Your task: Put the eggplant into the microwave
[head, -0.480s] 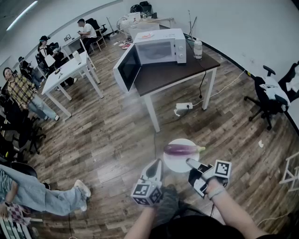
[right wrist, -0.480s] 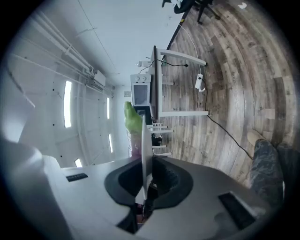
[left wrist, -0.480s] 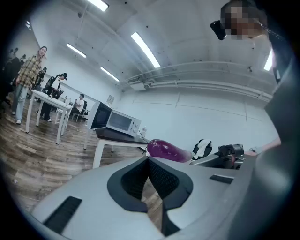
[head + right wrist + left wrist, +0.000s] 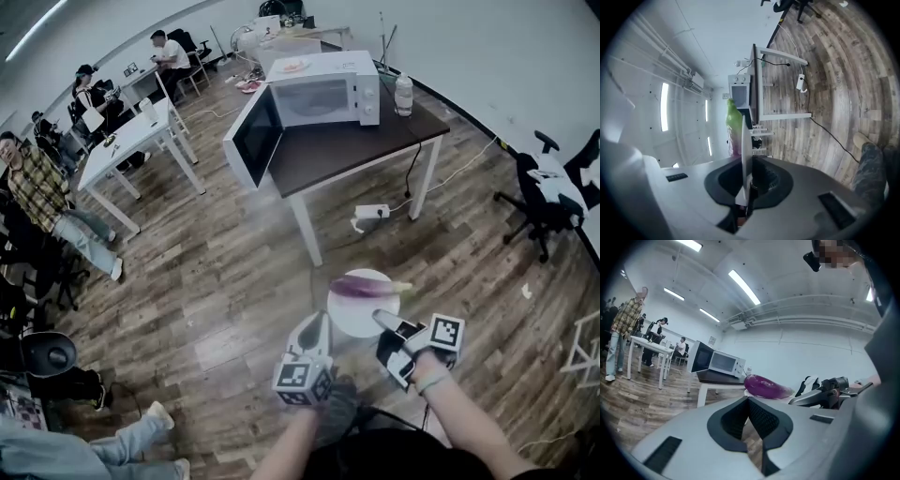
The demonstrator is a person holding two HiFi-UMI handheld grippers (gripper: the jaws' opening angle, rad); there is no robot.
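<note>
A purple eggplant (image 4: 366,286) with a green stem lies on a white plate (image 4: 361,314) held out above the wooden floor. My right gripper (image 4: 382,322) is shut on the plate's near rim. In the right gripper view the plate (image 4: 743,138) stands edge-on between the jaws of the gripper (image 4: 744,164), and the eggplant (image 4: 733,129) shows beyond it. My left gripper (image 4: 318,323) hovers just left of the plate, shut on nothing (image 4: 749,403). Ahead stands the white microwave (image 4: 323,98) on a dark table (image 4: 347,150), its door (image 4: 253,139) swung open. The left gripper view also shows the eggplant (image 4: 765,386) and microwave (image 4: 724,363).
A power strip (image 4: 371,213) and cables lie on the floor under the table. A bottle (image 4: 403,95) stands right of the microwave. An office chair (image 4: 547,199) is at the right. White tables (image 4: 131,141) and several people fill the left side, and someone's legs (image 4: 89,452) stretch out at lower left.
Both grippers, with the plate and eggplant, have shifted slightly forward toward the table. The right gripper's hold on the plate is unchanged. The people at the left have moved.
</note>
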